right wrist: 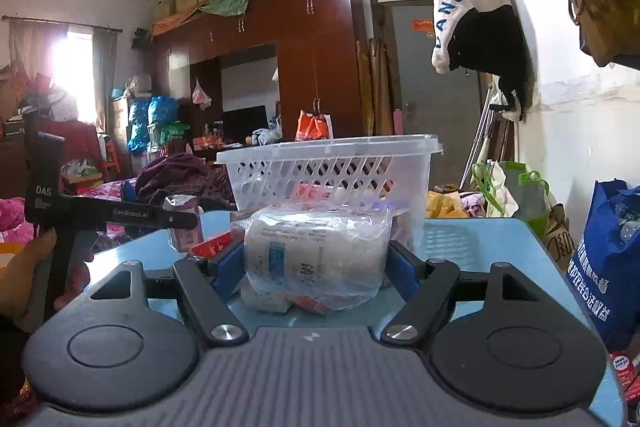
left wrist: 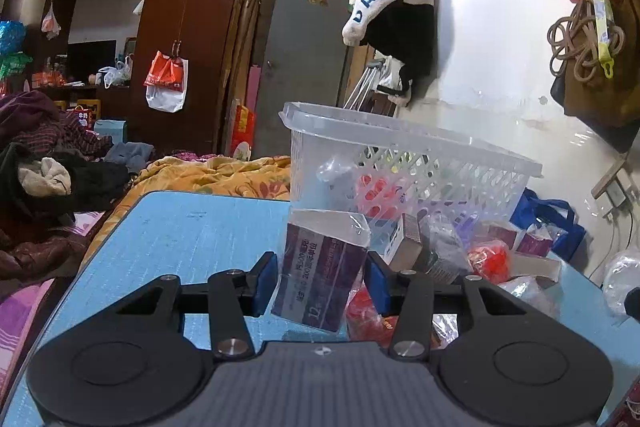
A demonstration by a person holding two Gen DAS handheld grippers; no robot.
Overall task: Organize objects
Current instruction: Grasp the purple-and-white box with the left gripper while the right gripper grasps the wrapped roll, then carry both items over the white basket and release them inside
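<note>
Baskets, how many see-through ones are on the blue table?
1. The clear basket stands at the far side of the blue table, behind the purple box in the left gripper. Nothing else like it shows.

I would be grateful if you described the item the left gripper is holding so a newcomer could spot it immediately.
Start at the clear plastic basket standing on the blue table. Just in front of it, the left gripper clamps a purple box between its blue pads. Unlike the red packets and brown cartons heaped beside it, this box is dark purple with white printed text and sits in a loose clear bag.
</note>
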